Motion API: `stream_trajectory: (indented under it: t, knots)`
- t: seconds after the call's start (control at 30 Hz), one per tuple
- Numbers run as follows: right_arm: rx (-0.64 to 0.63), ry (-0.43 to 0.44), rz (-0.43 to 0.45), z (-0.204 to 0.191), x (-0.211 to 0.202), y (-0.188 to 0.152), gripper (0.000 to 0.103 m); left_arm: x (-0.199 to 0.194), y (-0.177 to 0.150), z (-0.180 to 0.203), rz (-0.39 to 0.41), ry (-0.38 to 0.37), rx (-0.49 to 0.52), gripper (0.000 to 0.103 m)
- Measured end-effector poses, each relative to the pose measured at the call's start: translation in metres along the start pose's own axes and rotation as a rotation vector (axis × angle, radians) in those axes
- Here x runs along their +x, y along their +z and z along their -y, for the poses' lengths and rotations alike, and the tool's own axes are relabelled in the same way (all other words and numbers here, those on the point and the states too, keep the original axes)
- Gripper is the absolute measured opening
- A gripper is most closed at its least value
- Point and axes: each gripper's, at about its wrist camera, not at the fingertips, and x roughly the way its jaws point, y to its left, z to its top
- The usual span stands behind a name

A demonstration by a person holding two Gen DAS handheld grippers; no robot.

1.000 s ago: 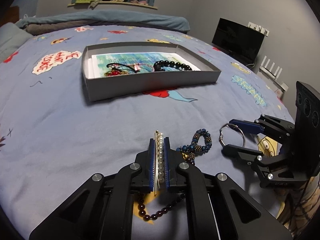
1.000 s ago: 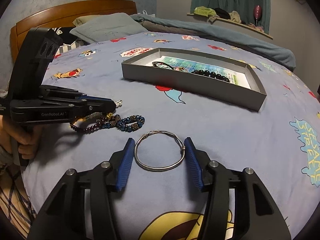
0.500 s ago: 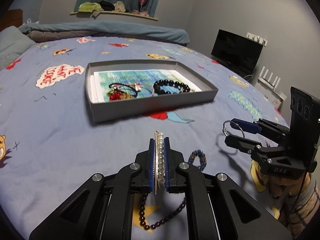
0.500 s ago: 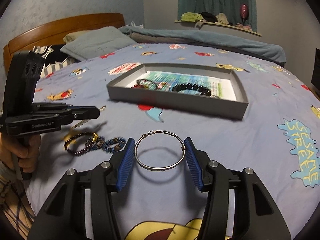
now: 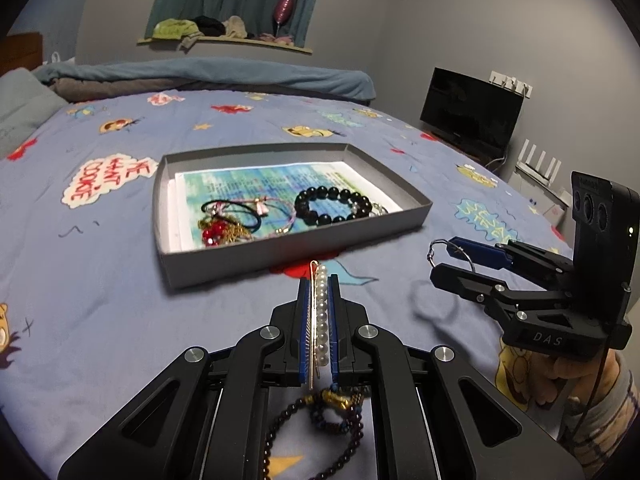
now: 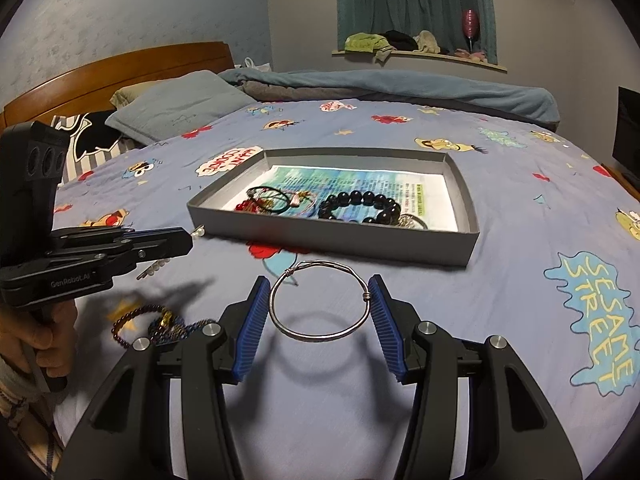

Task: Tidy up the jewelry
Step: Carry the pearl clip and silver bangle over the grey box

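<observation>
The left claw [image 5: 319, 300] is clenched on a pearl hairpin [image 5: 319, 312], its pearl row and gold bar standing on edge between the blue pads, the tip poking out ahead of them. Below that claw, on the bed sheet [image 5: 100, 300], lie dark bead bracelets [image 5: 332, 412] with a gold charm, partly hidden by the claw's frame; from the right wrist camera the same bracelets [image 6: 160, 322] sit on the sheet under the left claw [image 6: 188, 238].

The right claw [image 6: 318, 308] is grasping a silver wire bangle [image 6: 318, 300], its pads pressing the ring's left and right sides, the ring lifted off the bed with a round shadow beneath it. From the left wrist camera the right claw [image 5: 440, 258] hangs to the right with the bangle [image 5: 450, 254] between its fingers.

Farther on, a shallow grey box [image 5: 292, 250] rests on the sheet, lined with printed paper. Inside lie a black bead bracelet [image 5: 334, 204], a black cord loop [image 5: 230, 214] with pink string, and red beads [image 5: 214, 234] on a gold chain.

Beyond the bed stand a dark monitor [image 5: 472, 114] and a curtained window shelf [image 5: 224, 40].
</observation>
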Motion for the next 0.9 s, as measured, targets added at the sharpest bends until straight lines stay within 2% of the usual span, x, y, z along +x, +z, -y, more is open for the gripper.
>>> stream_trajectory:
  t: [0.33,0.9]
  knots:
    - [0.009,-0.020,0.018,0.017,0.013,0.020,0.051,0.008,0.016,-0.003,0.036,0.047,0.011,0.008]
    - [0.084,-0.042,0.029,0.056,0.050,0.055,0.051,0.046,0.049,-0.017,0.058,0.068,0.020,0.008]
